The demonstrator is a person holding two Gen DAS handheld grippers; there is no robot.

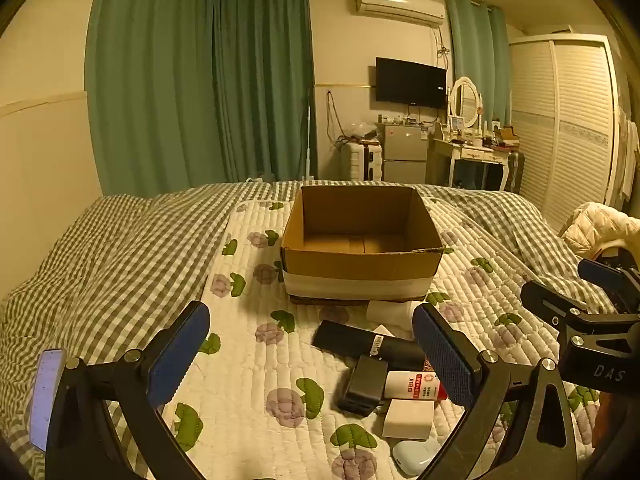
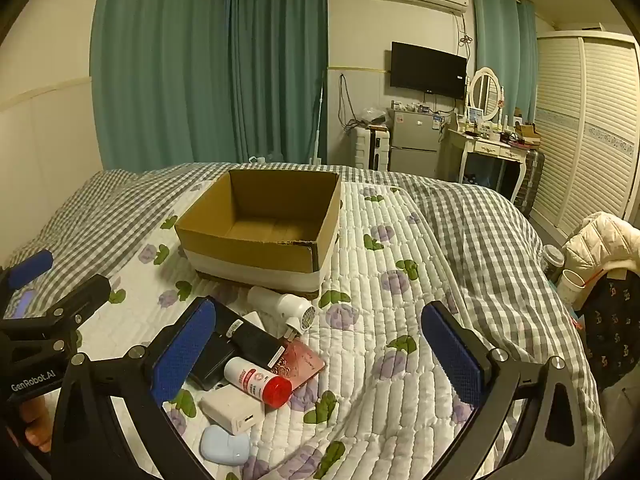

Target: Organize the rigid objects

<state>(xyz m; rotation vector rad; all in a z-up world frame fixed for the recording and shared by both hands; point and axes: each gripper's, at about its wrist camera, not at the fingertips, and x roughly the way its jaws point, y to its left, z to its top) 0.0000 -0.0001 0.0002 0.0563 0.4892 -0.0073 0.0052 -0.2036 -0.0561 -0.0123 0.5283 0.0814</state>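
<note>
Hovering wide apart, two hand-held grippers, left [image 1: 310, 354] and right [image 2: 318, 354], face one cardboard box [image 2: 256, 220].

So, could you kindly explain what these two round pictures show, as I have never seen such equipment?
A person holds a two-finger gripper in each hand; a fisheye camera on each looks forward along its fingers.

One picture is from the left gripper, the other from the right gripper. Both are open and hold nothing.

On the quilted bed stands an open cardboard box. Nearer lie a red-capped white bottle, a white charger block, a pale blue case, a black box and a pink card.
</note>
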